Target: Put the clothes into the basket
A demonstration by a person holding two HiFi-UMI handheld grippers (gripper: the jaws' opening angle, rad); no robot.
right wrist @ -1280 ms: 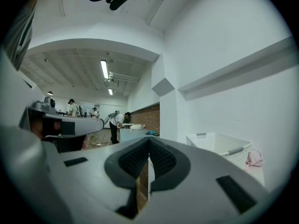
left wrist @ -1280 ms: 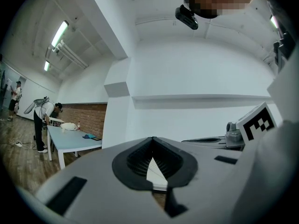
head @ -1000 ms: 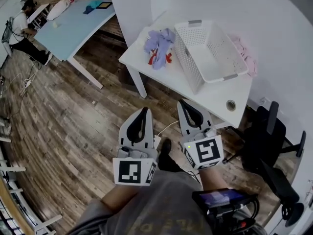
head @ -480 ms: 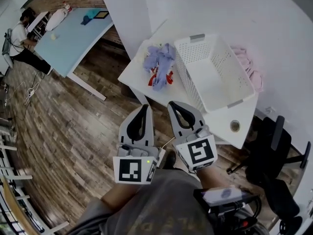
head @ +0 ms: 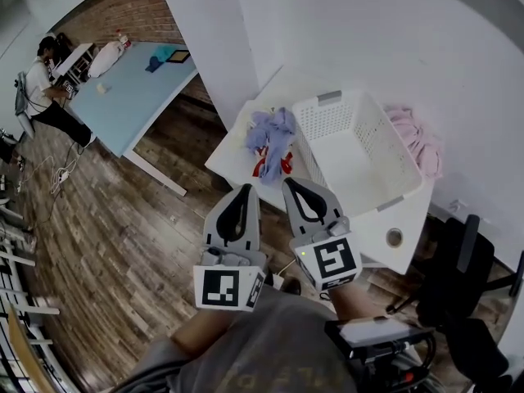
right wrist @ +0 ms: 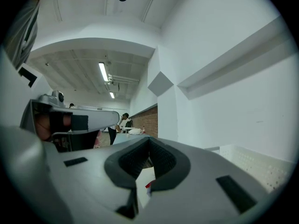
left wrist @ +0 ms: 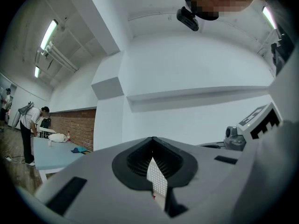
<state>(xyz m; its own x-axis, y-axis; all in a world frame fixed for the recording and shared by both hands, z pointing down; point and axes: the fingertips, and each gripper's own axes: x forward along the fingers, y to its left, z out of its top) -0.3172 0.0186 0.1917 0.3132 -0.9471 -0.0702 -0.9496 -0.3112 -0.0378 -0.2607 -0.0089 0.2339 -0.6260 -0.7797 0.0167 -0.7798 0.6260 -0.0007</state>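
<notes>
White bench [head: 232,159] carried an empty basket [head: 323,125]; purple clothes [head: 270,133] lay just left of the basket, pink clothes [head: 416,137] just right of it. Nothing was loaded yet. Left tool [head: 243,190] and right tool [head: 295,185] were closed, empty, short of the basket

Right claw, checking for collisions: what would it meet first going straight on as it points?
Probably the purple-and-red clothes pile on the white table, left of the basket; depth is unclear, so the table edge might come first.
</notes>
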